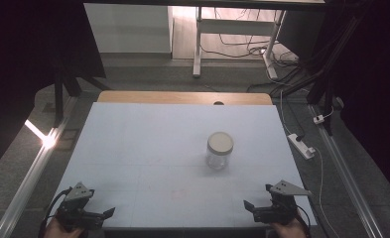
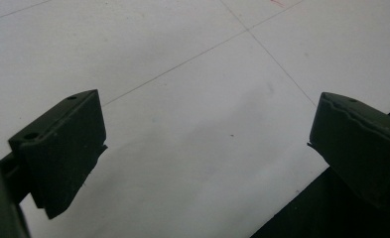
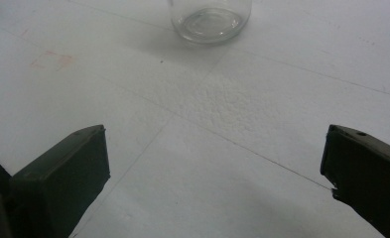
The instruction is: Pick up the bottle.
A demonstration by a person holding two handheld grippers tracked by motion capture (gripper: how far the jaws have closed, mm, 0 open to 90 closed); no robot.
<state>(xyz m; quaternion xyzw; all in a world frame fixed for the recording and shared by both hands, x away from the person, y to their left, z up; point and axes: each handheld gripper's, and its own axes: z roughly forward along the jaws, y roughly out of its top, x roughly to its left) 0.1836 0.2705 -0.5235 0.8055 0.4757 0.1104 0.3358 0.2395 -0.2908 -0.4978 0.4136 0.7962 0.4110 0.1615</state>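
There, right of the desk's centre, stood the glass jar (image 1: pixel 219 151), upright, a squat clear cylinder capped with a flat, round, pale beige lid (image 1: pixel 220 143). In the right gripper view its thick transparent base (image 3: pixel 210 22) showed at the top edge, rounded and glossy, throwing a soft shadow on the sheet. Nothing touched it; white surface lay open on every side.

The desk (image 1: pixel 148 148) itself carried a matte white cover, faintly pebbled like foam board up close, ruled by thin straight seam lines, with a faint reddish smudge (image 3: pixel 51 59) to the jar's near left. A strip of bare wood (image 1: pixel 182 97) showed along the far edge.

Down at the near right corner sat the right gripper (image 1: pixel 256 207), jaws spread wide and released, pointing in toward the middle, well short of the jar. At the near left corner the left gripper (image 1: pixel 103 214) mirrored it, jaws likewise parted with nothing between them, angled low over the sheet beside the near edge. Both hands came in from the bottom, each gripper topped by a grey three-cornered plate.
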